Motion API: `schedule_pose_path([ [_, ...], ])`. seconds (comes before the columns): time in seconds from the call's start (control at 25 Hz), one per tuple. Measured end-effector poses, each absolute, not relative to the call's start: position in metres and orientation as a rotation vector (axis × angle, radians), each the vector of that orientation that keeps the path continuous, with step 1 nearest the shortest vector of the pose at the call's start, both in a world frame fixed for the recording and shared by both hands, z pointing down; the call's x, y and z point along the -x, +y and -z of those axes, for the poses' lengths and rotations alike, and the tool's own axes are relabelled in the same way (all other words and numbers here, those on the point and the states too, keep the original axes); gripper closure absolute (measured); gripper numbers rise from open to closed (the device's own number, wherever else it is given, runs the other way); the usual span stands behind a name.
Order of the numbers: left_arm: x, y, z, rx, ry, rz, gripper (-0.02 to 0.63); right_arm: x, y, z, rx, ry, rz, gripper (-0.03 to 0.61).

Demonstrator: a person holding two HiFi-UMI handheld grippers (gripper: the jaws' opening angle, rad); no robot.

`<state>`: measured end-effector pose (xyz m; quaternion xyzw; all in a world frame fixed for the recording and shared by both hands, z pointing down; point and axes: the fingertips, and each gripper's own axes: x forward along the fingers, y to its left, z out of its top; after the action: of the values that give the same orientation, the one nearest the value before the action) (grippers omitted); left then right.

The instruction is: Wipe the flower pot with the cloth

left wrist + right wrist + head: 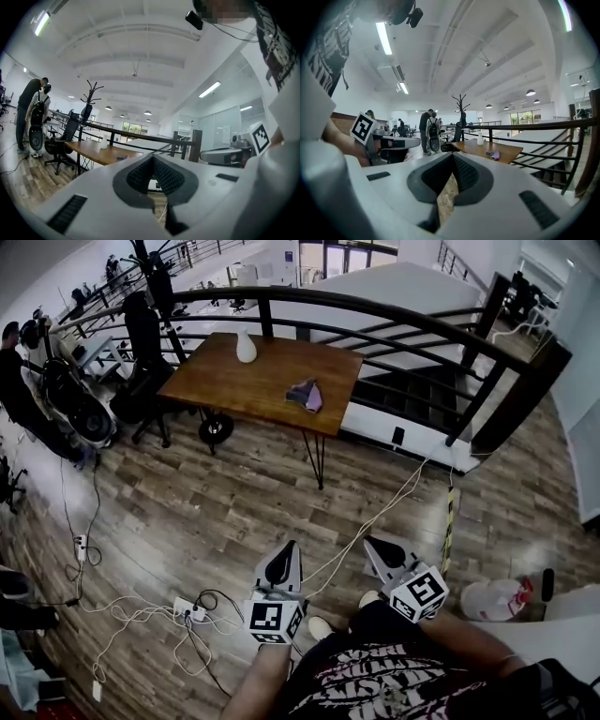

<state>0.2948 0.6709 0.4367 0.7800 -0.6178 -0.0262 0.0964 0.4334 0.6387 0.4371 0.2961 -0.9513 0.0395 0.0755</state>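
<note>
Approach looks like the step in hand: left hand-held gripper (279,563) and right hand-held gripper (382,554), both closed and empty, hang over the floor (234,512), well apart from the tabletop (225,381). Next they must reach the cloth (306,395) near its right edge; the flower pot (246,347) stands farther back

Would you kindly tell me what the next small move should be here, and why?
Probably step toward the table and bring the right gripper toward the cloth. The left gripper and the right gripper are both shut and empty, while the cloth and the flower pot sit on the table well across the floor, seemingly out of reach.
</note>
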Motion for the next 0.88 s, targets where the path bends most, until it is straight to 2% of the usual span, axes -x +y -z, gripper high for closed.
schedule_pose_path([
  [0.36,-0.287,0.641,-0.451,-2.267,-1.832,0.081,0.615,-0.436,0.599,-0.448,-0.919,-2.835,-0.159,0.589],
  [0.88,-0.291,0.513,-0.462,-2.217,-1.839,-0.026,0.615,-0.443,0.460,-0.456,-0.905,-2.877,-0.240,0.589],
])
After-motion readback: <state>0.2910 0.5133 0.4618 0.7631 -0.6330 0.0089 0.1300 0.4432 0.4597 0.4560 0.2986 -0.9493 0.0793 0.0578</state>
